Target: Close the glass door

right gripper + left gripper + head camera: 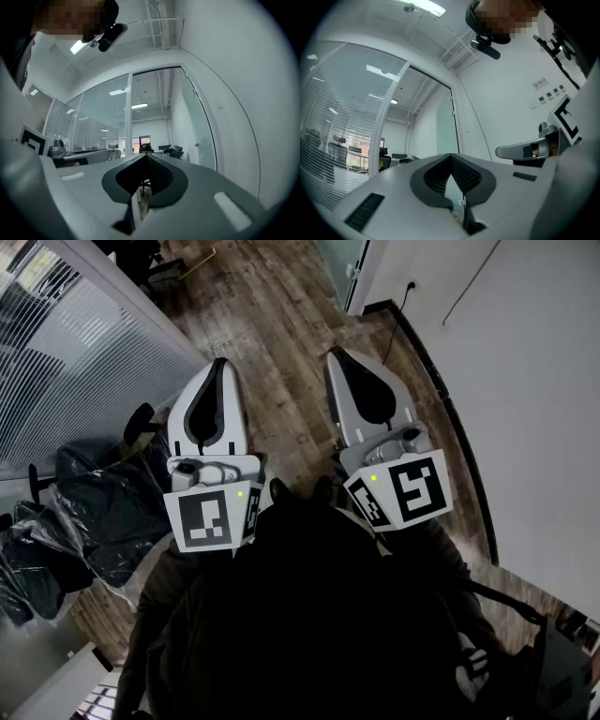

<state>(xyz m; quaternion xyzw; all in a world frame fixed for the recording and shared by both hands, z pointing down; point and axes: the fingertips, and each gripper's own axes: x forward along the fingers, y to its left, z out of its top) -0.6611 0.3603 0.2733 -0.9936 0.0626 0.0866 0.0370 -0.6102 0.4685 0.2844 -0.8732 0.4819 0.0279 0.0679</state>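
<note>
Up at the top of the head view, a little right of the middle, the glass door (339, 259) is standing tall and upright, and it looks swung open. It is waiting well apart from both grippers. I am holding the right gripper (336, 354) nearer to it than the left gripper (217, 364), both pointing forward over the wood floor (281, 324). On each gripper the fingers (157, 177) are pressing together at the tips, holding and touching nothing. I think I am going to need to walk closer first.

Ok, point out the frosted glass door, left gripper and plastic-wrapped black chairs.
frosted glass door (195, 117): right gripper view, pane middle.
left gripper (218, 363): head view, tips of jaws.
plastic-wrapped black chairs (103, 509): head view, seat.
</note>
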